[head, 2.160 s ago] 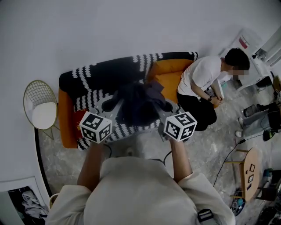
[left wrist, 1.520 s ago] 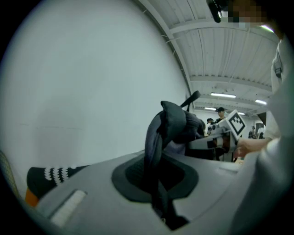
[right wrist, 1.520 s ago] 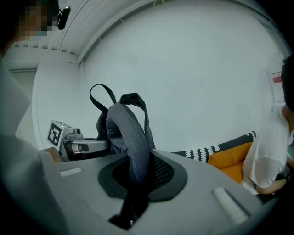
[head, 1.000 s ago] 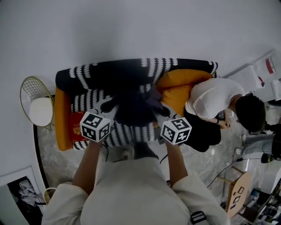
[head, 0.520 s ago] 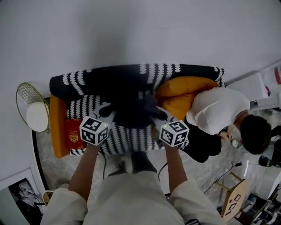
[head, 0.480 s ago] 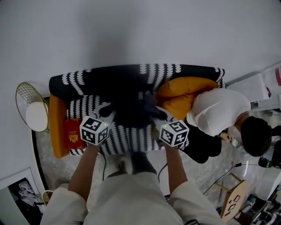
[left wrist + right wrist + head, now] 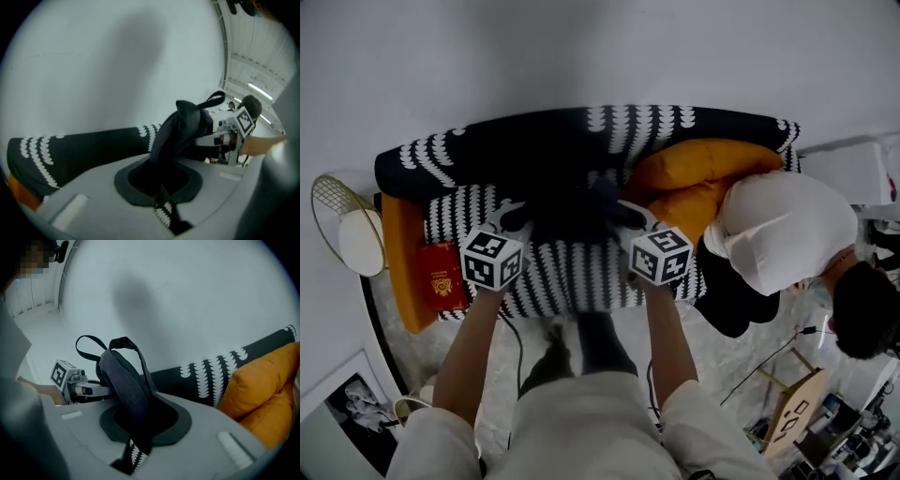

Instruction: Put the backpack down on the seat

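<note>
A dark backpack (image 7: 572,214) hangs between my two grippers, over the seat of the black-and-white striped sofa (image 7: 581,272). My left gripper (image 7: 517,217) is shut on the backpack's left side, and in the left gripper view the fabric (image 7: 180,129) runs down into the closed jaws. My right gripper (image 7: 630,217) is shut on the right side, with the backpack (image 7: 123,378) pinched between its jaws and the top loop (image 7: 89,341) standing up. I cannot tell whether the bottom touches the seat.
Orange cushions (image 7: 698,178) lie on the sofa's right half. A person in a white shirt (image 7: 783,234) sits there, bent forward. A red book (image 7: 441,275) lies on the left end of the seat. A gold wire chair (image 7: 342,225) stands at the left.
Both grippers and the backpack have moved in over the sofa seat and lower. The seated person has bent further to the right.
</note>
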{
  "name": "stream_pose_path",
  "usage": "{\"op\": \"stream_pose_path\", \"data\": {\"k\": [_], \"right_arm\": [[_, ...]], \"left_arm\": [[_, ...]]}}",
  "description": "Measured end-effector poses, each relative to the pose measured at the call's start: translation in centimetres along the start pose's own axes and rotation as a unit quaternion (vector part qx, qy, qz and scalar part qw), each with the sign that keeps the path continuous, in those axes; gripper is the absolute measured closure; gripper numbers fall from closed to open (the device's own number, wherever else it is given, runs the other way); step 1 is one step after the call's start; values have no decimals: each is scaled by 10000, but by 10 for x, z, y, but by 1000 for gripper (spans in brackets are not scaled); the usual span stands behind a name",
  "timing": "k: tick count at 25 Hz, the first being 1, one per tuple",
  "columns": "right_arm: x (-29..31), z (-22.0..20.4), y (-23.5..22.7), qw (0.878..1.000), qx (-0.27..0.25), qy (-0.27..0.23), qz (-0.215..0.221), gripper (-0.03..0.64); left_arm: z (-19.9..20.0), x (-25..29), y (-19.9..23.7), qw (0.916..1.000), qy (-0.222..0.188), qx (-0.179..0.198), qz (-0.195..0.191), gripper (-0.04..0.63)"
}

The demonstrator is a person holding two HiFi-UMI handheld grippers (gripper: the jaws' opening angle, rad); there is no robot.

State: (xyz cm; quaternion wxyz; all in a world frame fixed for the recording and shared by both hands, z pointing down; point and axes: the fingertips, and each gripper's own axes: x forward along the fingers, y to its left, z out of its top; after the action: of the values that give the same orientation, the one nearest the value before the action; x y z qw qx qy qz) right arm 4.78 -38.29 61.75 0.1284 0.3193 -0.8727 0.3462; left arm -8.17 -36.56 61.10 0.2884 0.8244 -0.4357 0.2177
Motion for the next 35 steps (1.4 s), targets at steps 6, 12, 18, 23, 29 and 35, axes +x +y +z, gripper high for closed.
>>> {"op": "stream_pose_path", "data": {"k": [6, 12, 18, 23, 29, 35], "right_arm": [[46, -24, -46, 9994, 211, 252, -57, 572], [88, -43, -89, 9976, 483, 504, 34, 574], [124, -58, -119, 9950, 620, 781, 112, 577], [147, -52, -145, 9932, 711, 927, 6, 577], [175, -47, -164, 9907, 555, 1239, -90, 575], [191, -48, -184, 9897, 452, 1304, -391, 568]], "left_arm": [[-25, 54, 34, 9993, 341, -141, 0, 577], [-45, 102, 64, 9980, 551, -311, 19, 577], [-52, 143, 95, 9978, 531, -369, 163, 577], [-43, 172, 109, 9981, 505, -312, 134, 577], [-44, 194, 130, 9966, 782, 119, 246, 572], [-48, 213, 141, 9971, 633, 254, 324, 571]]}}
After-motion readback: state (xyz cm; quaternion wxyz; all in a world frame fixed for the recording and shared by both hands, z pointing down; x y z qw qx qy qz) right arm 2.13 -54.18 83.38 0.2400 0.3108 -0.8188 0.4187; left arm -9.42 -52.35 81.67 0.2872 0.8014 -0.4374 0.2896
